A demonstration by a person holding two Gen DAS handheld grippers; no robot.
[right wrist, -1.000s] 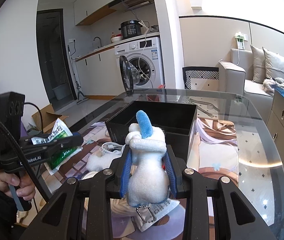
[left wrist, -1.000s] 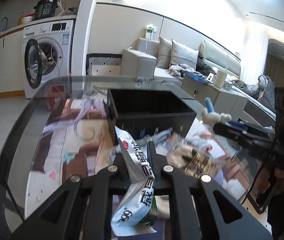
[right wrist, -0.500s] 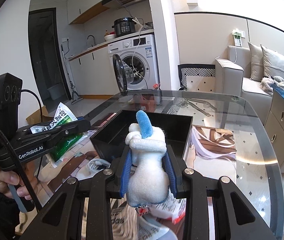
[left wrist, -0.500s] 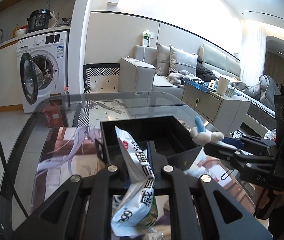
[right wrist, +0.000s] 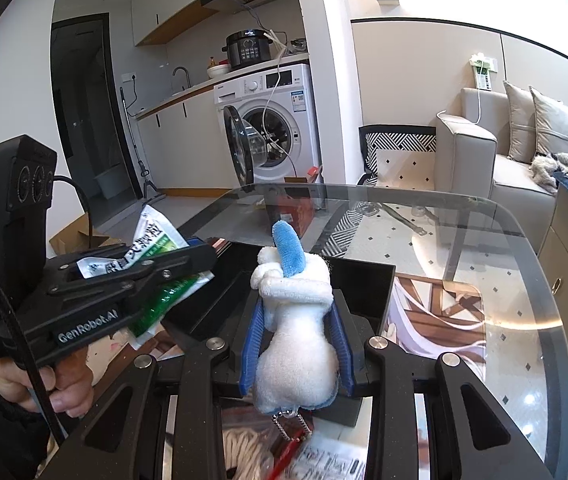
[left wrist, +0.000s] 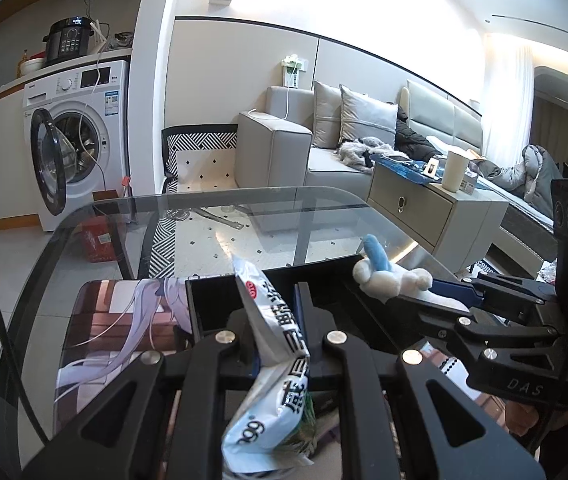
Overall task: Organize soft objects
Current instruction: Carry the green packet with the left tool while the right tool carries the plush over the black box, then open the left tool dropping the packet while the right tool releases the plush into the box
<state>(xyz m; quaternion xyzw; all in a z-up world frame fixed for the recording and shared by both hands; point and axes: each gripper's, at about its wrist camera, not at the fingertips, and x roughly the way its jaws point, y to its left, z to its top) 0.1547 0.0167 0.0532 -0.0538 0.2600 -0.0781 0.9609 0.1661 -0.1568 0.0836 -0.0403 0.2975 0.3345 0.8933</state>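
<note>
Left wrist view: the left gripper (left wrist: 274, 308) is clamped on a white and green printed plastic sachet (left wrist: 274, 364), held above the near wall of an open black rectangular plastic box (left wrist: 220, 300) that stands on a round glass table (left wrist: 204, 216); to the right, the right gripper (left wrist: 423, 292) carries a white plush toy with a blue ear (left wrist: 387, 278) over the box's right side. Right wrist view: the right gripper (right wrist: 295, 320), its blue pads (right wrist: 252, 332) pressed into the flanks of the plush toy (right wrist: 295, 320), holds it upright before the black box (right wrist: 367, 284), while the left gripper (right wrist: 200, 256), borne by a hand (right wrist: 40, 380) at the left, grips the sachet (right wrist: 156, 248) beside the box's left edge.
</note>
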